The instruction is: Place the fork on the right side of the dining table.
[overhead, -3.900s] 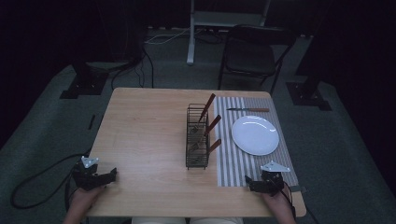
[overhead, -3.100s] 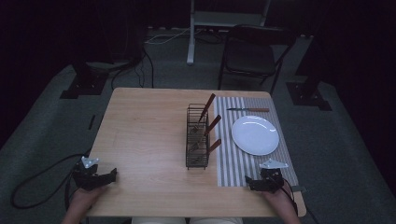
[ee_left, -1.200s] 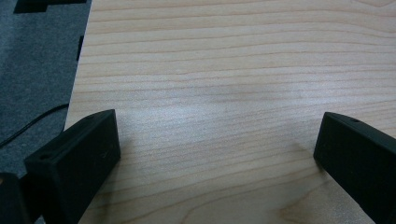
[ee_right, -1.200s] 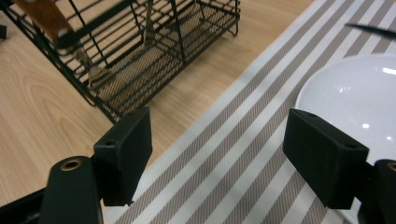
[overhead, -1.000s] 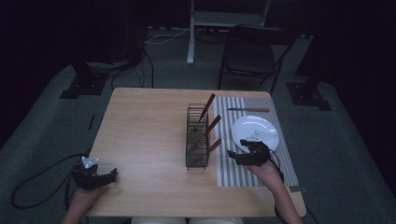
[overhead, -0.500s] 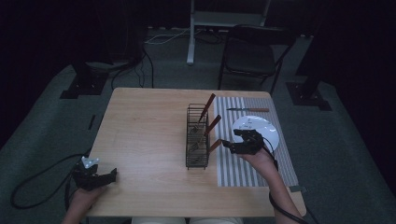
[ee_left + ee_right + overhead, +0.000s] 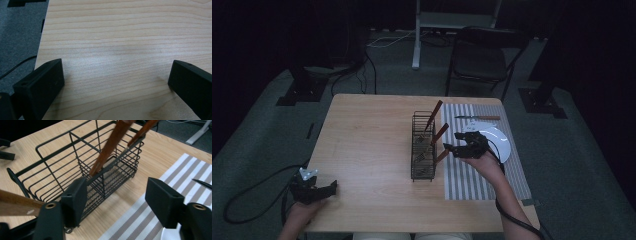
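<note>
R claw point(image 7: 451, 148) moved up to wire rack point(image 7: 423, 146), closing but empty, L claw point(image 7: 326, 189) wide, empty

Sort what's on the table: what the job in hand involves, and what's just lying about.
In the job:
right gripper, jaws just closing, nothing between them
wire basket
wooden-handled utensils standing in it

Lying about:
white plate
knife
striped placemat
left gripper, resting open

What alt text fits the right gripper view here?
The right gripper, jaws open with nothing between them, faces a black wire cutlery caddy holding wooden-handled utensils on a wooden table; a striped placemat lies to the right.
</note>
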A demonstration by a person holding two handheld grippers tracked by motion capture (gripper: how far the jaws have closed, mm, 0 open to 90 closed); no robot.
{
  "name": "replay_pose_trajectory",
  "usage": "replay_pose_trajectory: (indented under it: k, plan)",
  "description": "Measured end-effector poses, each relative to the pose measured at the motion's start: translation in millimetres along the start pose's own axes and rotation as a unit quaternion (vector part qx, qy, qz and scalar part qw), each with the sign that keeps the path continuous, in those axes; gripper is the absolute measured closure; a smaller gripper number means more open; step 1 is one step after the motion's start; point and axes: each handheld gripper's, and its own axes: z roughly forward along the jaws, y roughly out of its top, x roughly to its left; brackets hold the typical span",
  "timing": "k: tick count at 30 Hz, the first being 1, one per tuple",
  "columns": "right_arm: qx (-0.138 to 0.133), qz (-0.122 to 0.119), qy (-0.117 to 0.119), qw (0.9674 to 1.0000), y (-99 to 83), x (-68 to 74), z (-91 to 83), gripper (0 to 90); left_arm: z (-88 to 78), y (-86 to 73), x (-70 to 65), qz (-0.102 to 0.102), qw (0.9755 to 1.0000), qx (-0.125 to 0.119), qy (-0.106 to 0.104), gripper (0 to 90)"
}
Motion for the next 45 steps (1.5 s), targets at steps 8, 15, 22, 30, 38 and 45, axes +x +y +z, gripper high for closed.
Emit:
replay_pose_trajectory:
  k: [8,15,22,30,38,45]
  plan:
    - [-0.005,-0.002,0.012,0.9999,12.8,0.8,8.0,40.0,0.0,0.0,0.0,0.000,1.0000,0.000,0.000,0.8]
    - [-0.002,-0.001,0.027,0.9996,16.5,2.9,16.1,45.1,0.0,0.0,0.0,0.000,1.0000,0.000,0.000,0.8]
    - [-0.001,0.007,0.029,0.9996,20.3,4.2,26.1,52.7,0.0,0.0,0.0,0.000,1.0000,0.000,0.000,0.8]
    - [0.005,0.003,0.026,0.9996,20.2,6.2,33.5,66.6,0.0,0.0,0.0,0.000,1.0000,0.000,0.000,0.8]
    - [0.000,0.005,0.060,0.9982,18.3,2.6,32.6,73.5,0.0,0.0,0.0,0.000,1.0000,0.000,0.000,0.8]
    - [-0.015,0.016,0.112,0.9934,19.7,0.4,27.2,80.7,0.0,0.0,0.0,0.000,1.0000,0.000,0.000,0.8]
